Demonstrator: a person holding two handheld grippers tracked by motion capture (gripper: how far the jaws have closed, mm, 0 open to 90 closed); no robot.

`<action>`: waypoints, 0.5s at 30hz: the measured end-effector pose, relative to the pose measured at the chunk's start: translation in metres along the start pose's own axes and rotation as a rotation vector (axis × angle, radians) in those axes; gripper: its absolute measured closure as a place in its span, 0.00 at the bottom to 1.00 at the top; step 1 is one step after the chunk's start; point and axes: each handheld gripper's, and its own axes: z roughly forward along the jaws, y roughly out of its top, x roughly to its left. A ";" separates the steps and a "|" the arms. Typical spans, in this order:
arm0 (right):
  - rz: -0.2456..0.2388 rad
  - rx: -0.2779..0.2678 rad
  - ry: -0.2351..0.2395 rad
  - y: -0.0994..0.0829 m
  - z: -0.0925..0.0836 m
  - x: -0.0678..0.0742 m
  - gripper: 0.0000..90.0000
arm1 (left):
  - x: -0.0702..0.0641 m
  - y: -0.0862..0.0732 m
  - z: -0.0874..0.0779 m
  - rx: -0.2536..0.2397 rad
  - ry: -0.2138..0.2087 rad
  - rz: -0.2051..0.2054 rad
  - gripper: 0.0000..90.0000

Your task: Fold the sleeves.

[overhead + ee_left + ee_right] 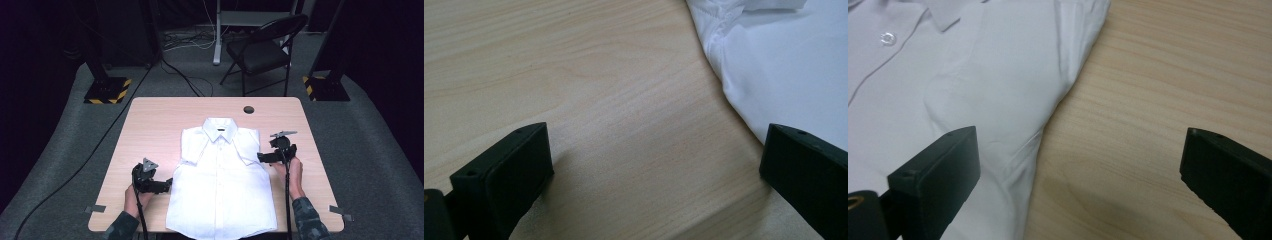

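Fingers (933, 175) of the right gripper (263, 157) are spread wide with nothing pinched, one over the right edge of the white buttoned cotton shirt (222, 180), which is laid face up with sleeves folded in at the middle of the pale wood-grain table (150, 130); the left gripper (167, 185) is likewise held wide open just beside the shirt's left edge. Folding seems under way, and a side edge would probably be grasped next, though this is hard to judge. A black folding chair (262, 47) is seen beyond on grey carpet.
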 end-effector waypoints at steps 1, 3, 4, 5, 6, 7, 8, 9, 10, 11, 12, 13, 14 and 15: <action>0.002 -0.007 0.005 -0.001 -0.002 -0.001 0.02 | 0.000 0.000 0.000 0.000 0.000 0.000 0.00; 0.004 -0.024 0.012 -0.002 -0.007 -0.002 0.01 | 0.000 0.000 0.000 0.000 0.000 0.000 0.00; 0.002 -0.029 0.015 -0.003 -0.009 -0.002 0.01 | 0.000 0.000 0.000 -0.001 -0.001 0.000 0.00; 0.002 -0.037 0.018 -0.004 -0.011 -0.002 0.01 | 0.000 0.000 0.000 0.000 0.000 0.000 0.00; 0.004 -0.043 0.023 -0.006 -0.013 -0.002 0.01 | 0.000 0.000 0.000 0.000 0.000 0.000 0.00; 0.003 -0.049 0.025 -0.007 -0.015 -0.002 0.01 | 0.000 0.000 0.000 -0.001 0.000 0.000 0.00; 0.000 -0.055 0.026 -0.008 -0.018 -0.002 0.01 | 0.000 0.000 0.000 0.000 0.000 0.000 0.00; -0.002 -0.063 0.030 -0.009 -0.020 -0.002 0.01 | 0.000 0.000 0.000 0.000 0.000 0.000 0.00; -0.004 -0.068 0.033 -0.011 -0.023 -0.002 0.01 | 0.000 0.000 0.000 0.000 0.000 0.000 0.00; -0.010 -0.075 0.032 -0.012 -0.025 -0.001 0.01 | 0.000 0.000 0.000 0.000 0.000 0.000 0.00; -0.015 -0.083 0.034 -0.013 -0.028 0.000 0.01 | 0.000 0.000 0.000 0.000 0.000 0.000 0.00; -0.022 -0.087 0.034 -0.014 -0.030 0.001 0.01 | 0.000 0.000 0.000 0.000 0.000 0.000 0.00; -0.024 -0.092 0.035 -0.015 -0.033 0.002 0.01 | 0.000 0.000 0.000 0.000 0.000 0.001 0.00; -0.027 -0.102 0.038 -0.016 -0.035 0.003 0.01 | 0.000 0.000 0.000 0.000 0.000 0.000 0.00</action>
